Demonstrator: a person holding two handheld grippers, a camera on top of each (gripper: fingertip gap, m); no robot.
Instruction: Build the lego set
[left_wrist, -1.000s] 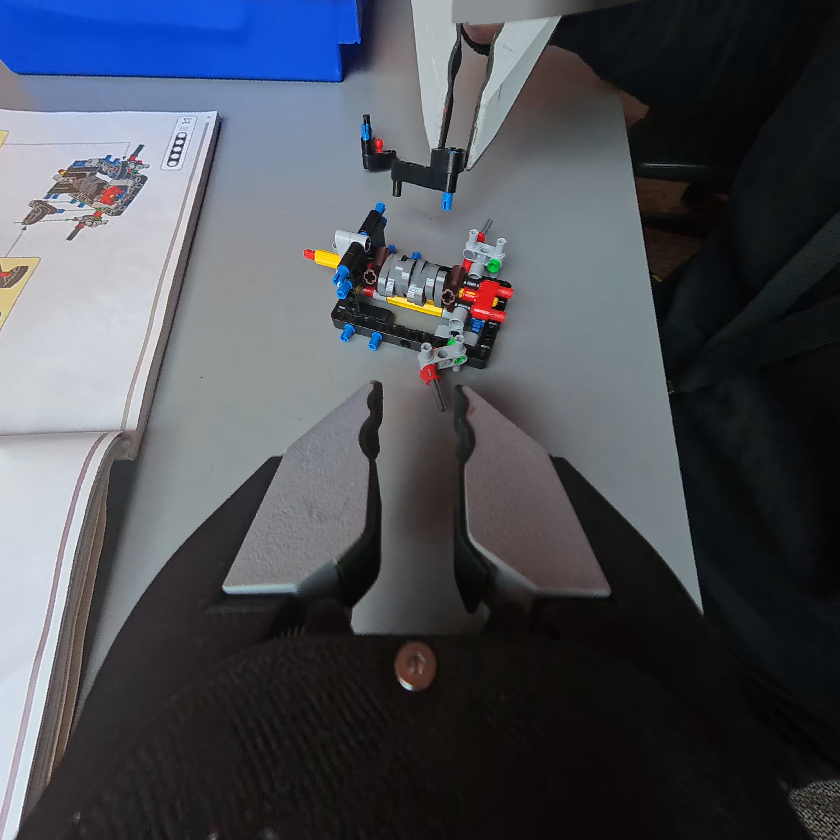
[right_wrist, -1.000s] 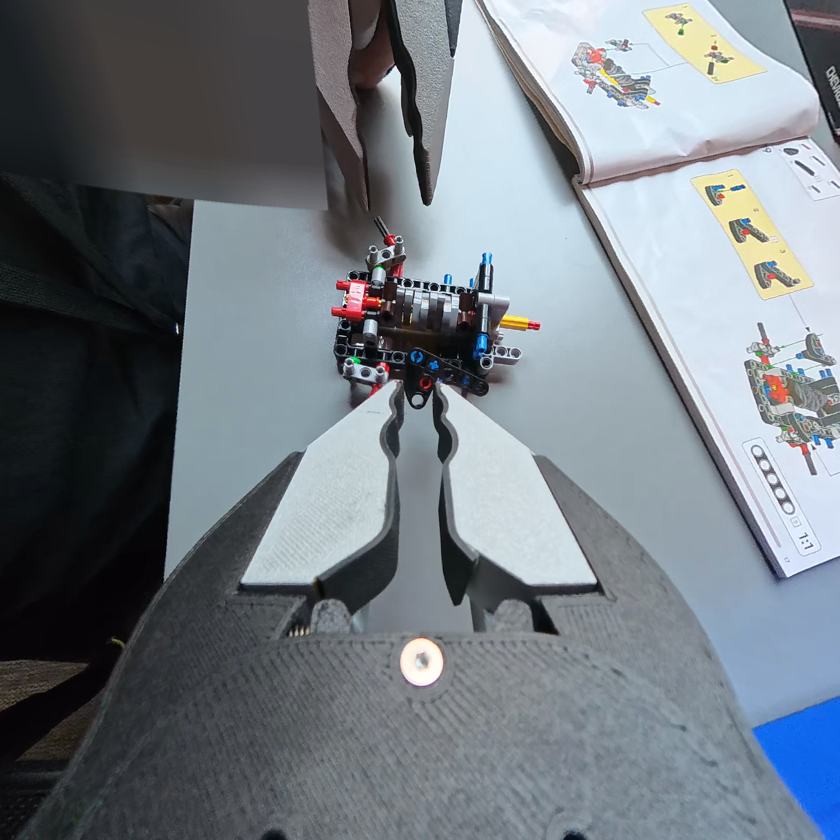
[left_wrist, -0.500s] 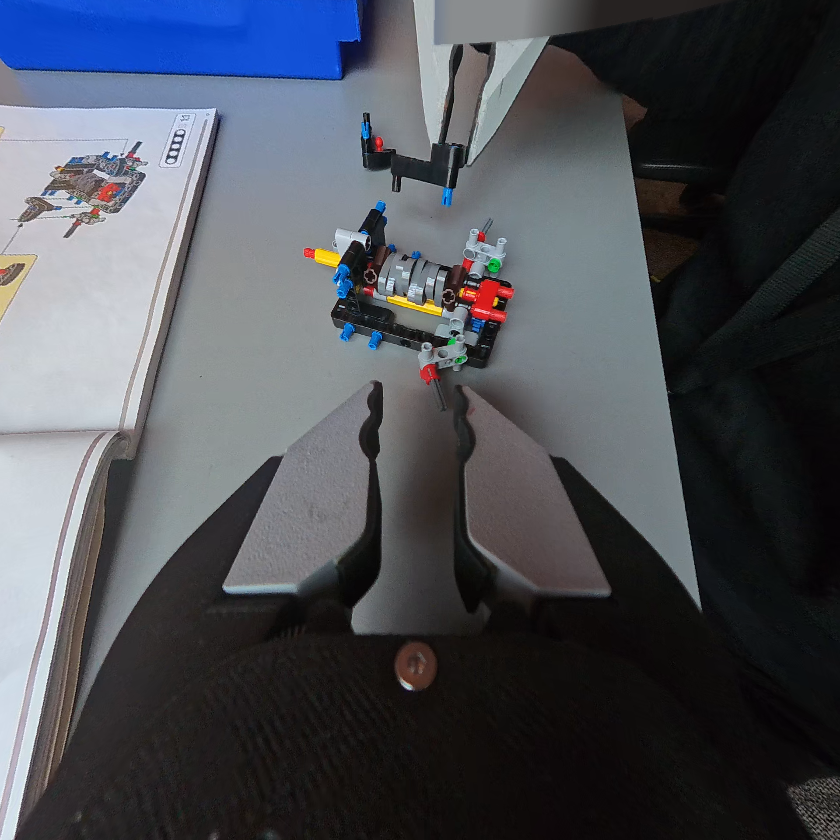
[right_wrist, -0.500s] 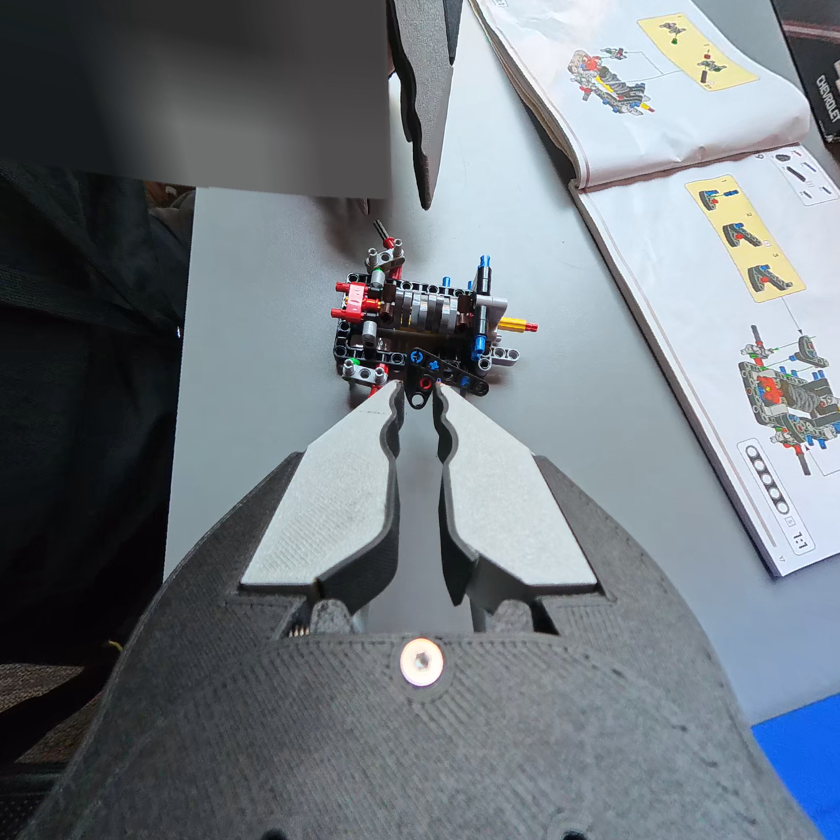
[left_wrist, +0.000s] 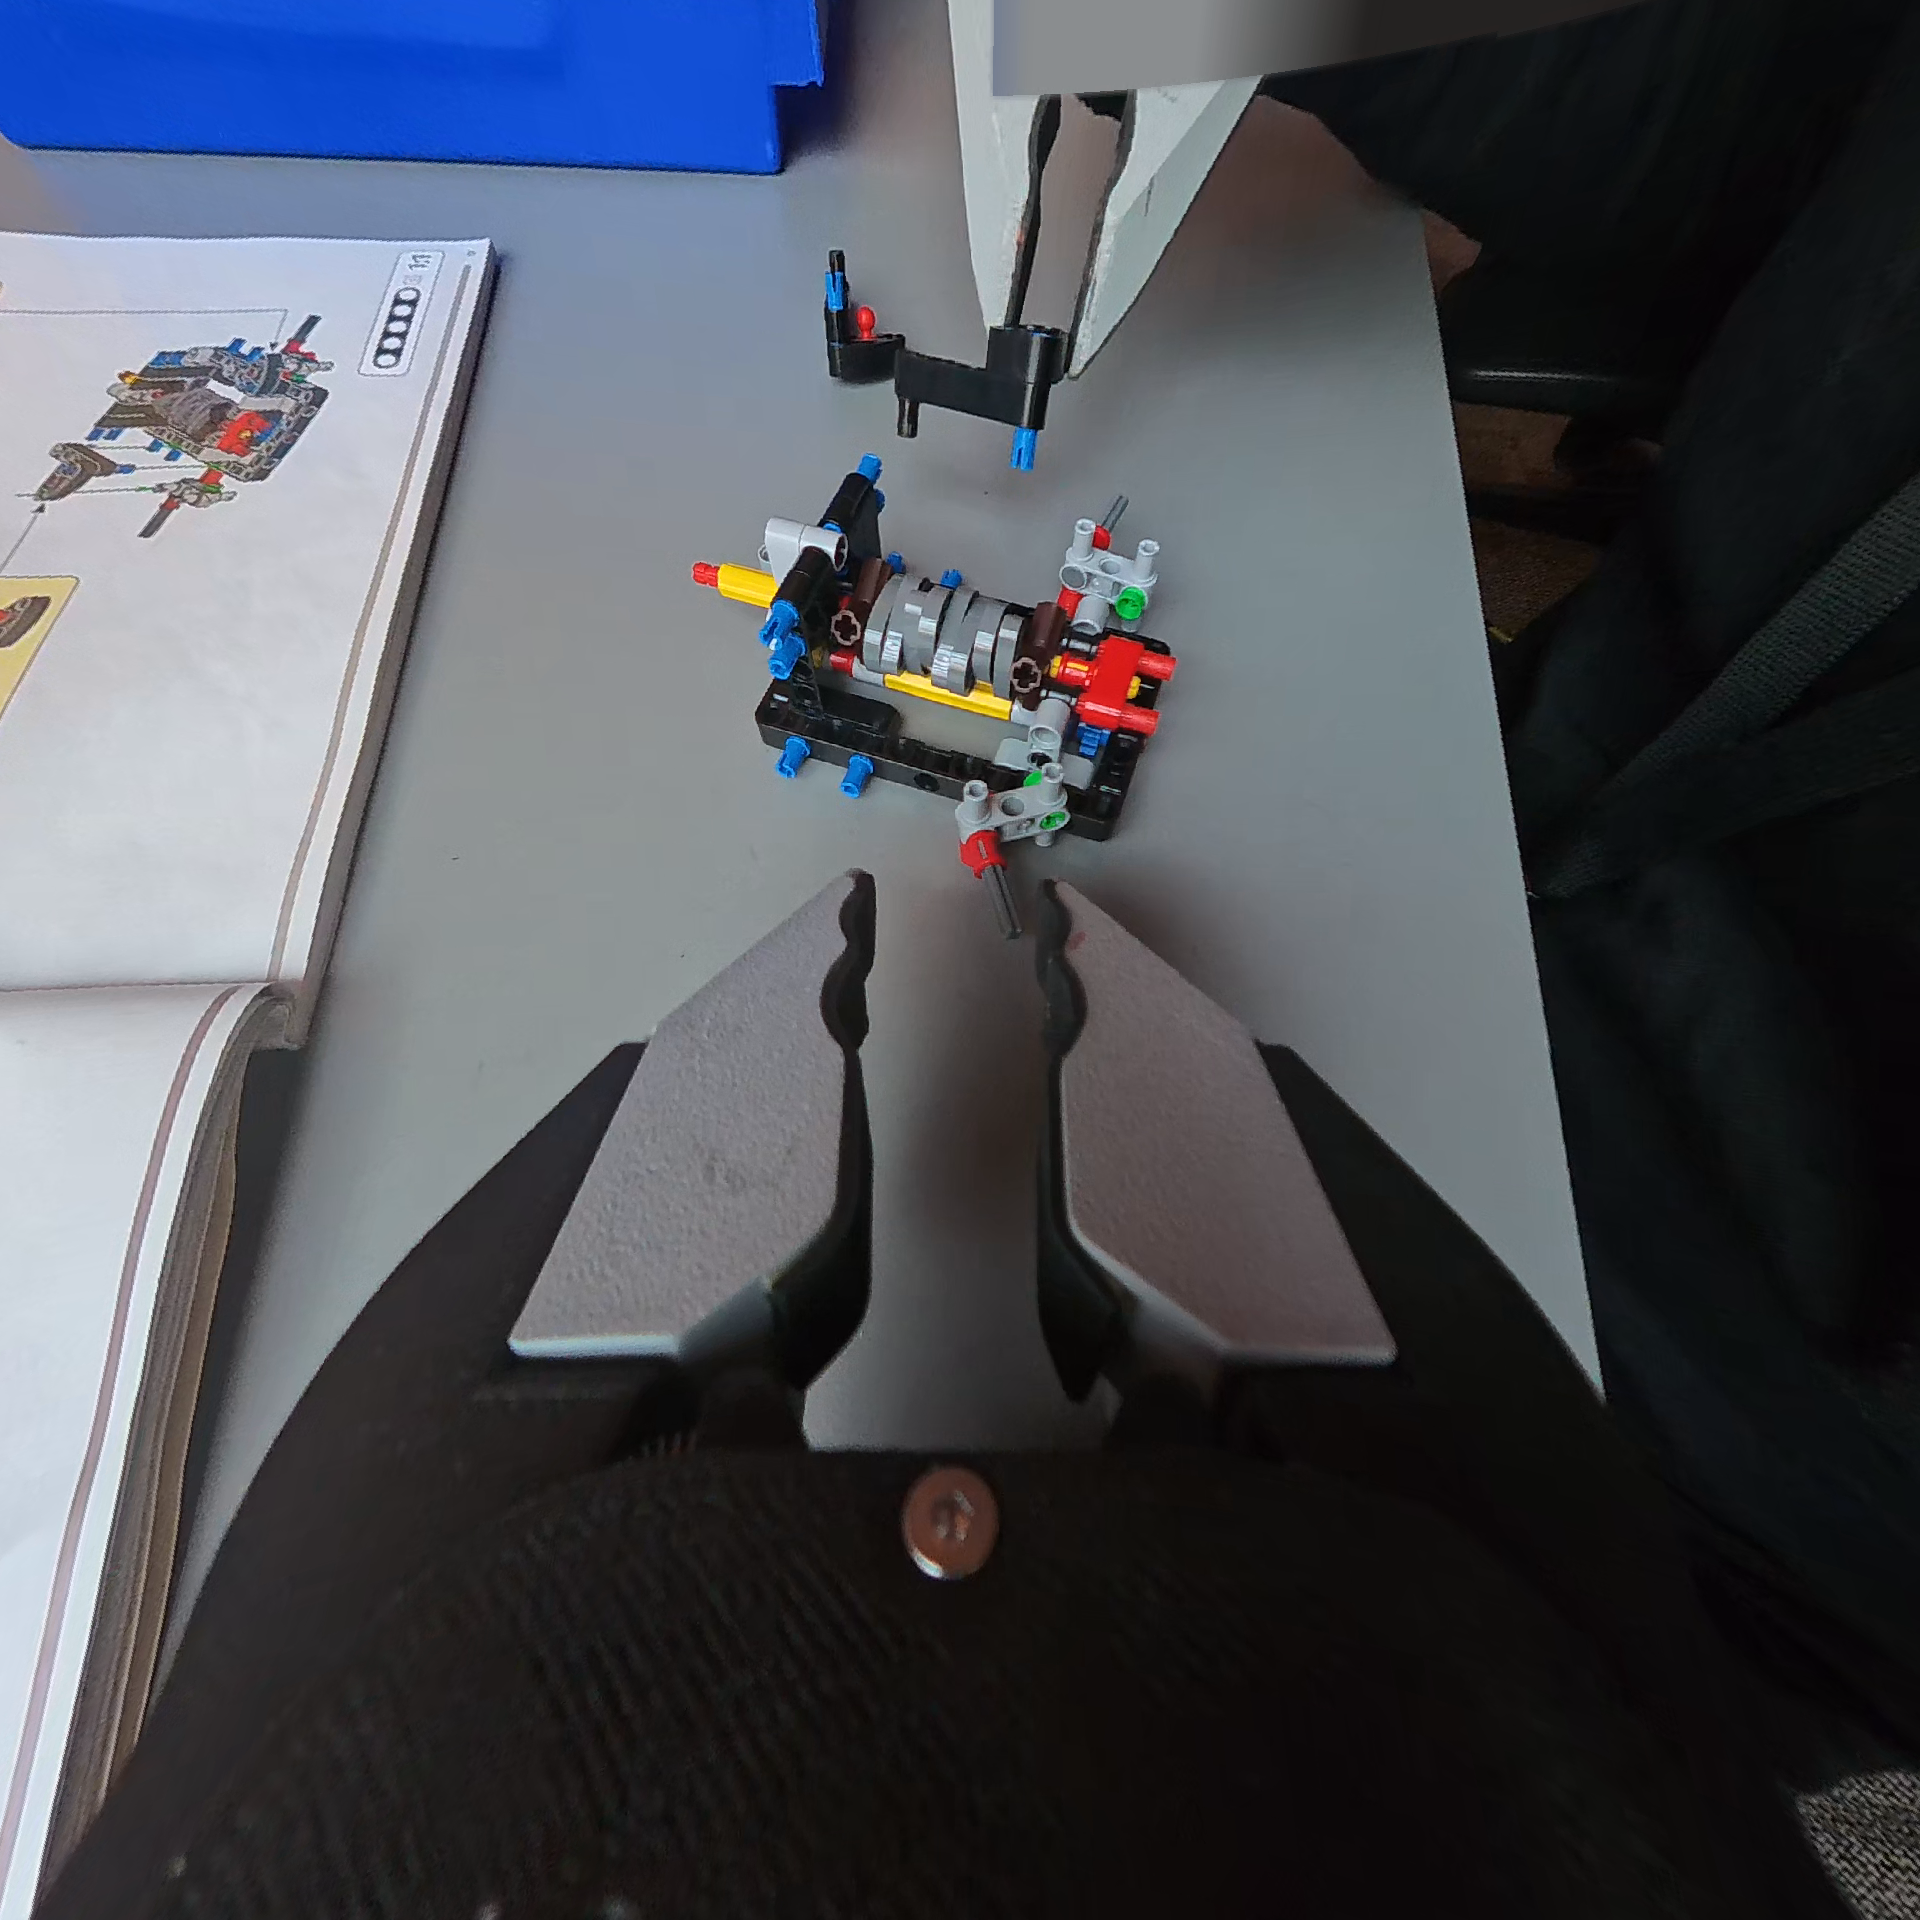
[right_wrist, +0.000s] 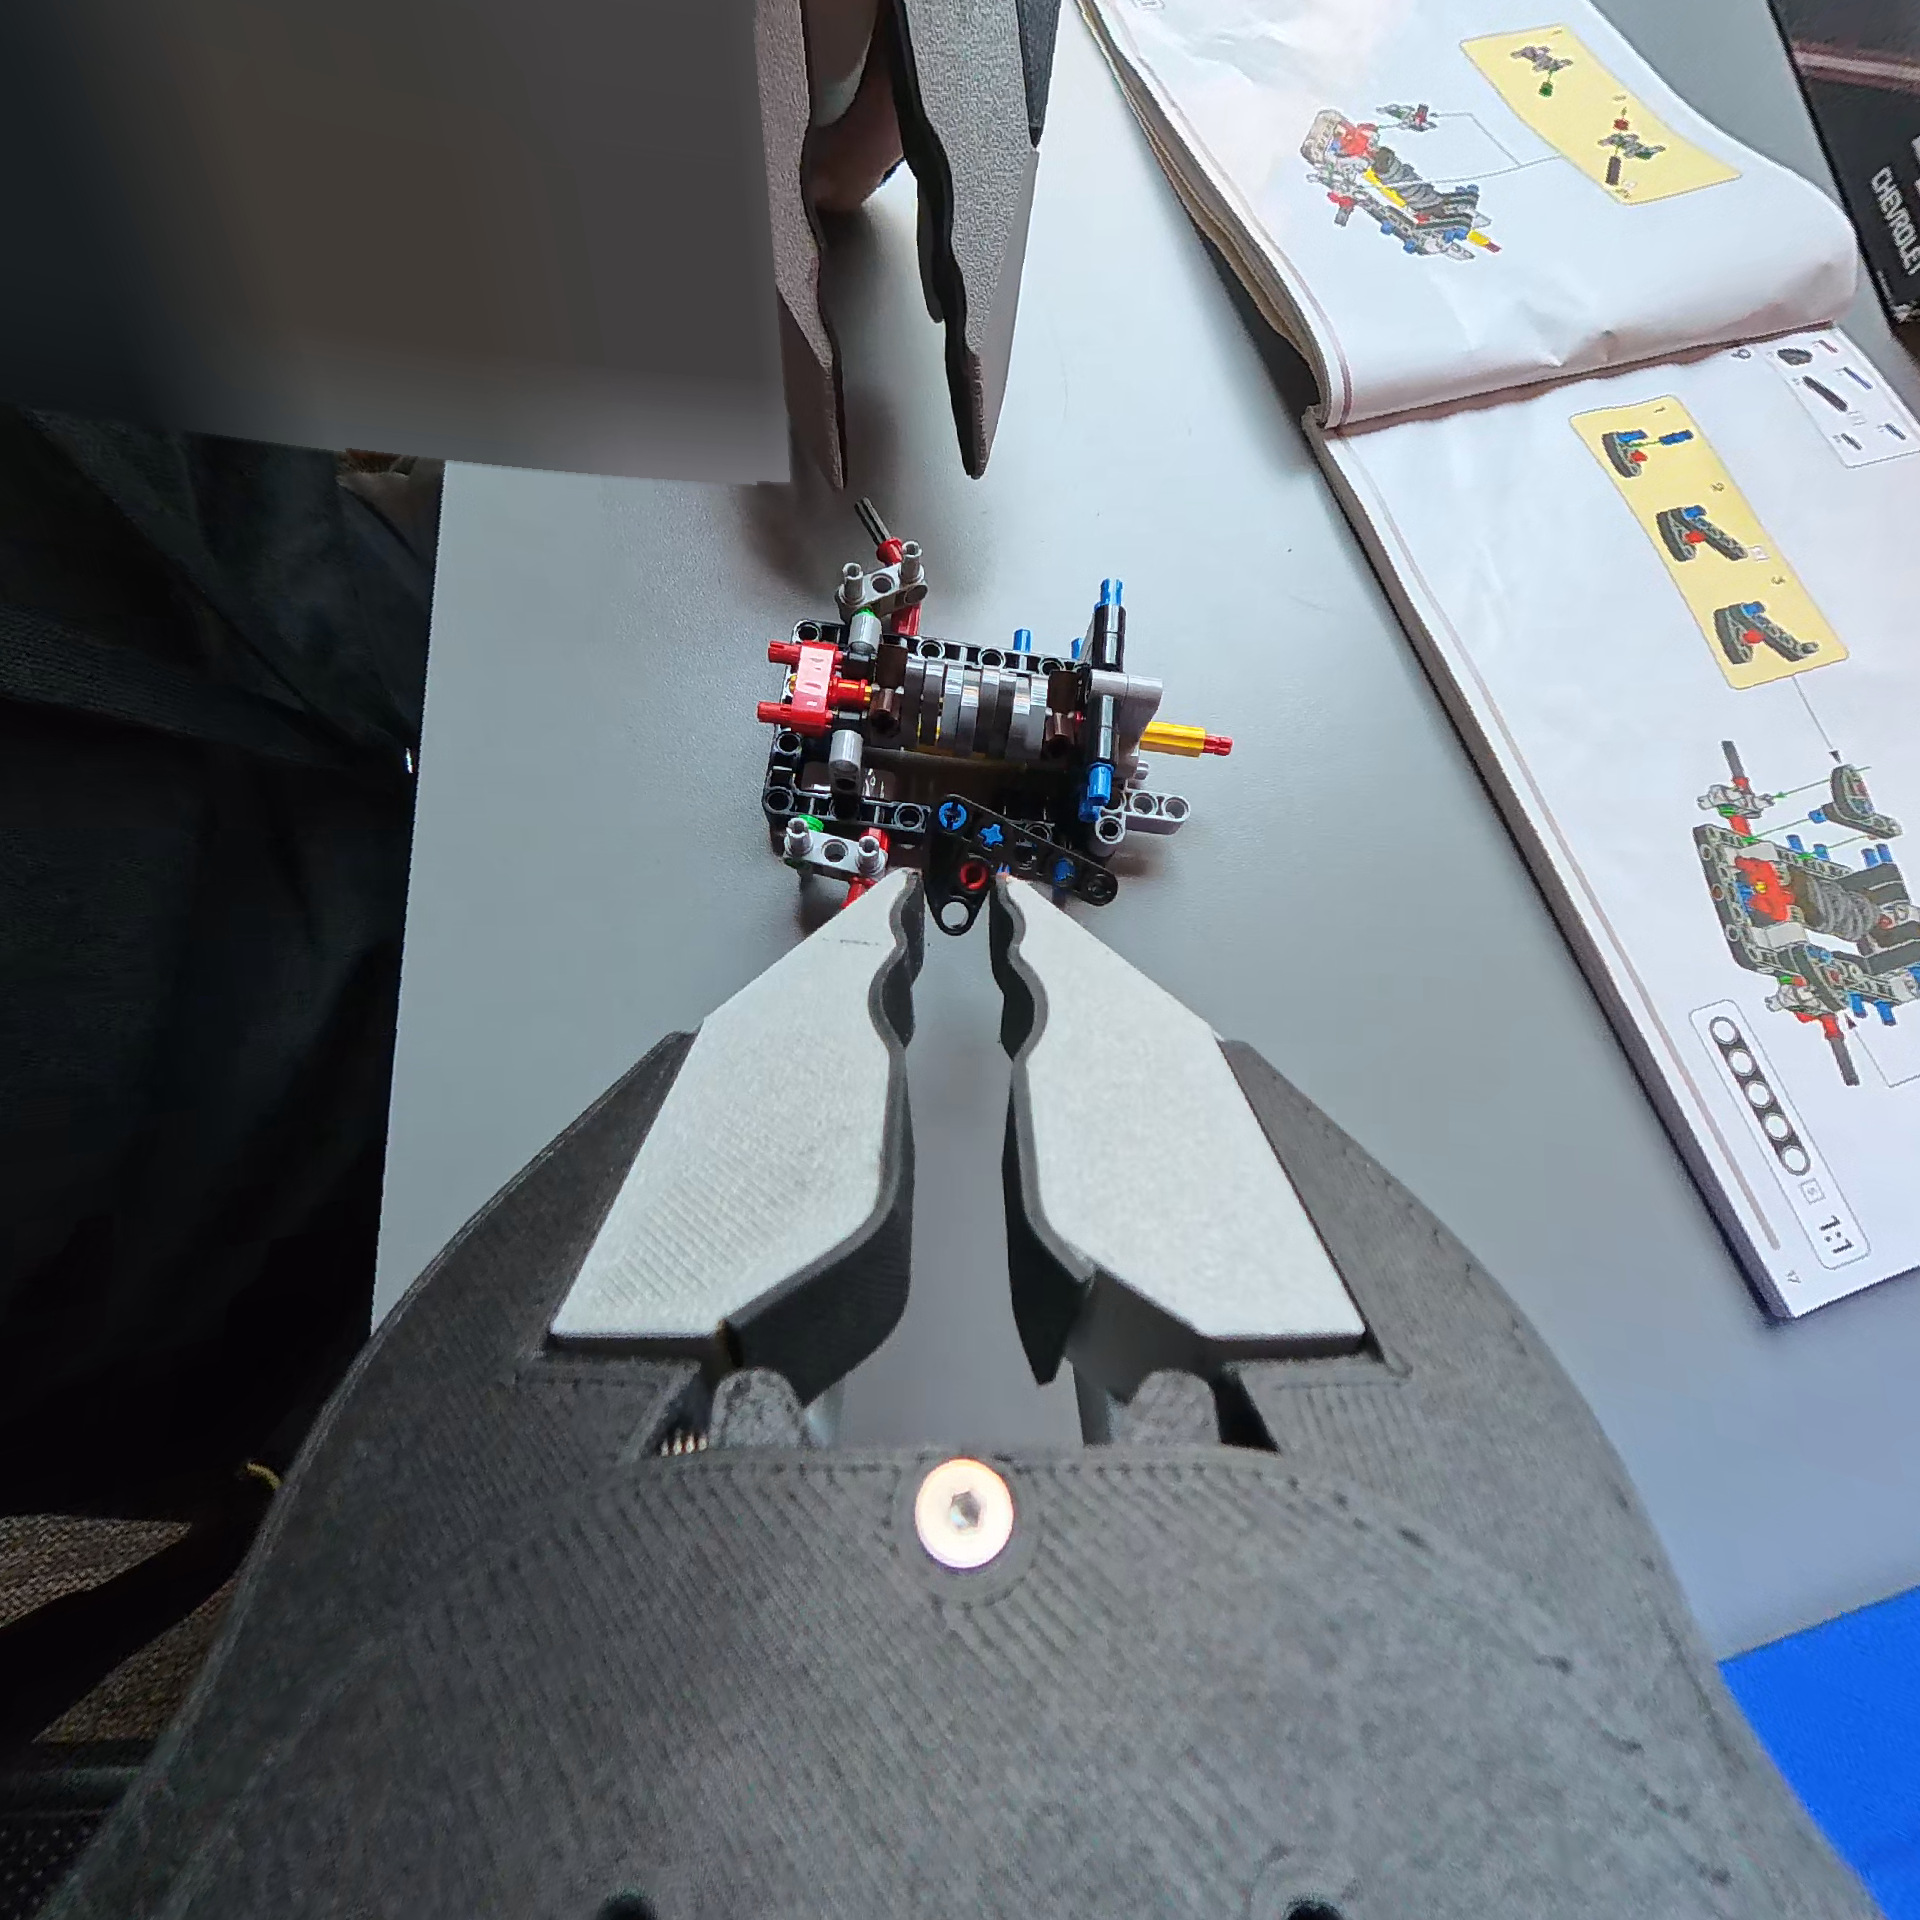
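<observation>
The right claw (right_wrist: 954, 896) was pinched onto a black angled beam piece (right_wrist: 1023, 852) with blue pins and a red one, holding it in the air just beside the near edge of the lego assembly (right_wrist: 966, 727). From the left wrist view that same piece (left_wrist: 951, 369) hung clear of the desk (left_wrist: 582, 727), a little beyond the model, not touching it. The left claw (left_wrist: 951, 896) stood apart and empty, fingers spread (a fair gap between them), poised just short of the assembly (left_wrist: 951, 665); a thin dark axle (left_wrist: 1000, 902) sticking out of the model's corner reached between the fingertips, and I couldn't tell whether it touched the right-hand one.

The model sat mid-desk: black frame, grey gear cluster, yellow axle, red block at one end. Writing? An open instruction booklet (left_wrist: 187, 582) lay well off to one side, its pages showing coloured step diagrams and small print. A dark box (right_wrist: 1881, 197) with white lettering peeked in beyond the booklet. A blue bin (left_wrist: 416, 73) sat at the far desk edge.
</observation>
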